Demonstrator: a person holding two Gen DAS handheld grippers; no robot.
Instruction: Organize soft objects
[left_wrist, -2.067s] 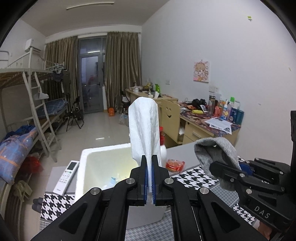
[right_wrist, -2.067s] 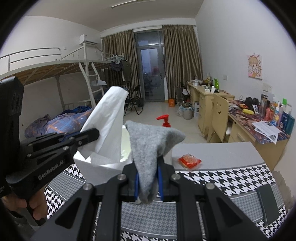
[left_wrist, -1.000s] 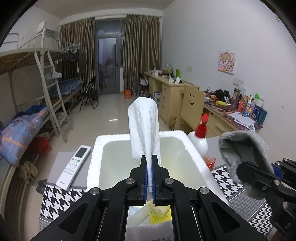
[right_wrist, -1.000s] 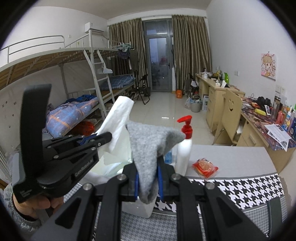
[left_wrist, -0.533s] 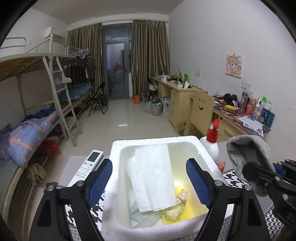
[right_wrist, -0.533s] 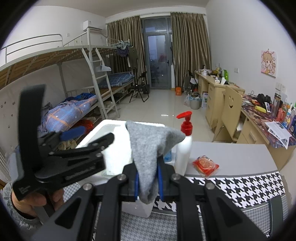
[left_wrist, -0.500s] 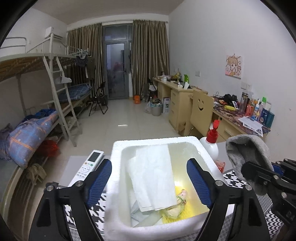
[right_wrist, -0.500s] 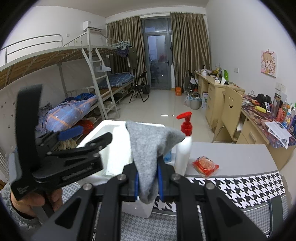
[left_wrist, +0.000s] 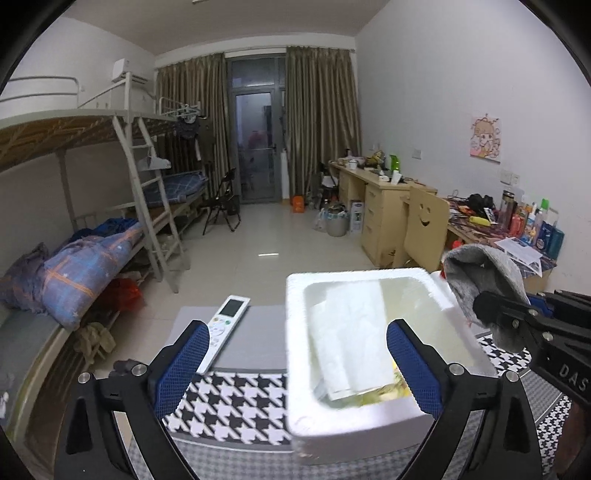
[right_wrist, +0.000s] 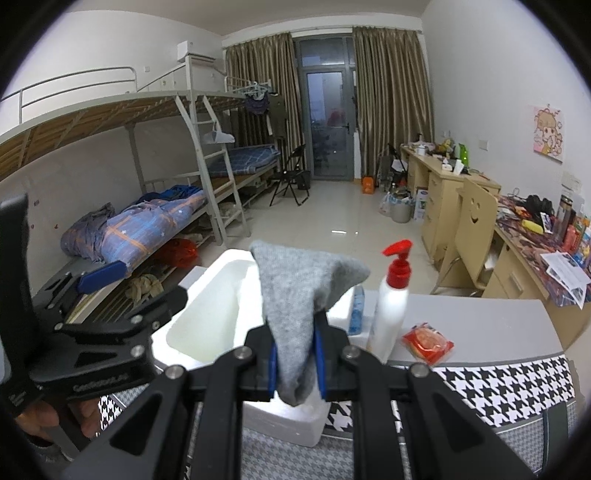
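Observation:
A white foam box (left_wrist: 295, 406) stands on the table; it also shows in the right wrist view (right_wrist: 207, 295). A white cloth (left_wrist: 351, 339) lies inside it over yellowish items. My left gripper (left_wrist: 295, 373) is open and empty, its blue pads spread at the box's near left side. My right gripper (right_wrist: 295, 358) is shut on a grey sock (right_wrist: 299, 295) and holds it up beside the box's right rim; the sock also shows in the left wrist view (left_wrist: 484, 284).
A white remote (left_wrist: 225, 328) lies left of the box. A red-capped pump bottle (right_wrist: 391, 306) and a red packet (right_wrist: 426, 341) sit right of the box. A houndstooth mat (left_wrist: 236, 406) covers the near table. A bunk bed (right_wrist: 147, 221) stands to the left.
My left gripper opened and dropped the white cloth into the foam box, then shifted left. My right gripper kept its hold on the grey sock.

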